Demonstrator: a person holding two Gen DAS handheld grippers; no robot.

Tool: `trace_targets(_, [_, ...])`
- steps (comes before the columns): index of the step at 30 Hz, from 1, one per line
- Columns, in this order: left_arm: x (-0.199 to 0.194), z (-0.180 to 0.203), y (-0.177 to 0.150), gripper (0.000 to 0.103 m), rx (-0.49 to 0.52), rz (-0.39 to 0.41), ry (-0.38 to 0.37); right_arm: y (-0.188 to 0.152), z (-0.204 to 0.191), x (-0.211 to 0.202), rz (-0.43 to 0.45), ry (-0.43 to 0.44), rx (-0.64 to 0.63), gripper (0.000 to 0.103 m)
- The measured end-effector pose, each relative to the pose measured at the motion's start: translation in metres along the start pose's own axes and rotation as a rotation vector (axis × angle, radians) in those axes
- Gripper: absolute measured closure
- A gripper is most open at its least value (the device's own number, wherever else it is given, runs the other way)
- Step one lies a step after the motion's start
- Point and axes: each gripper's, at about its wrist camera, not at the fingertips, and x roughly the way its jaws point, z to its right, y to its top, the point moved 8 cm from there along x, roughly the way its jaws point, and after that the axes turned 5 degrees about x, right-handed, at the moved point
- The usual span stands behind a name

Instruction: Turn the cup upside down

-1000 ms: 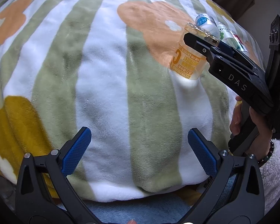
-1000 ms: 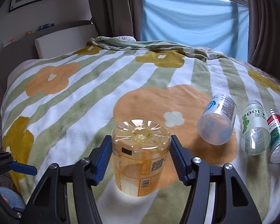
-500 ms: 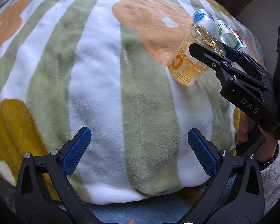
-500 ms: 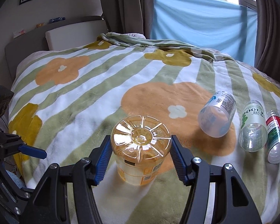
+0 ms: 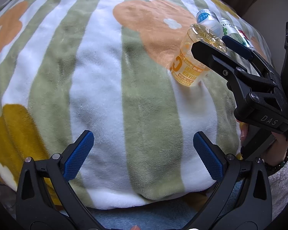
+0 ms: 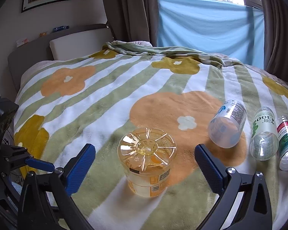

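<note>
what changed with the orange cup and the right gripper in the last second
The right gripper opened and let go of the orange cup, which now stands upside down on the blanket on its own. The left gripper stayed open, and the three bottles lie as before.

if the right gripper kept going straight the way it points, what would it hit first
Probably the orange cup: it stands upside down on the blanket, centred ahead of the open right gripper. Depth is unclear, so it could pass just over the cup's top.

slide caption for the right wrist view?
Right gripper open around the inverted orange cup on the floral blanket; three bottles lie alongside.
</note>
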Motion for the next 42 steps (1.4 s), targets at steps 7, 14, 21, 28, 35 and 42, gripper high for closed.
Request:
trace_targets(7, [-0.020, 0.005, 0.003, 0.000, 0.015, 0.035, 0.027, 0.011, 0.000, -0.023, 0.017, 0.001, 0.026, 0.000])
trace_targets(14, [-0.101, 0.020, 0.027, 0.000, 0.058, 0.250, 0.055, 0.054, -0.016, -0.113, 0.167, -0.043, 0.015, 0.000])
trace_targets(21, [-0.215, 0.050, 0.047, 0.000, 0.134, 0.578, 0.147, 0.079, -0.031, -0.215, 0.284, -0.230, 0.037, 0.000])
trace_targets(28, [-0.287, 0.068, 0.038, 0.000, 0.159, 0.787, 0.206, 0.077, -0.023, -0.277, 0.355, -0.397, 0.130, 0.000])
trace_targets(35, [-0.302, 0.074, 0.012, 0.000, 0.141, 0.840, 0.236, 0.062, -0.024, -0.299, 0.370, -0.507, 0.140, 0.000])
trace_targets(42, [-0.310, 0.078, 0.001, 0.000, 0.150, 0.871, 0.237, 0.051, -0.023, -0.304, 0.379, -0.507, 0.176, 0.000])
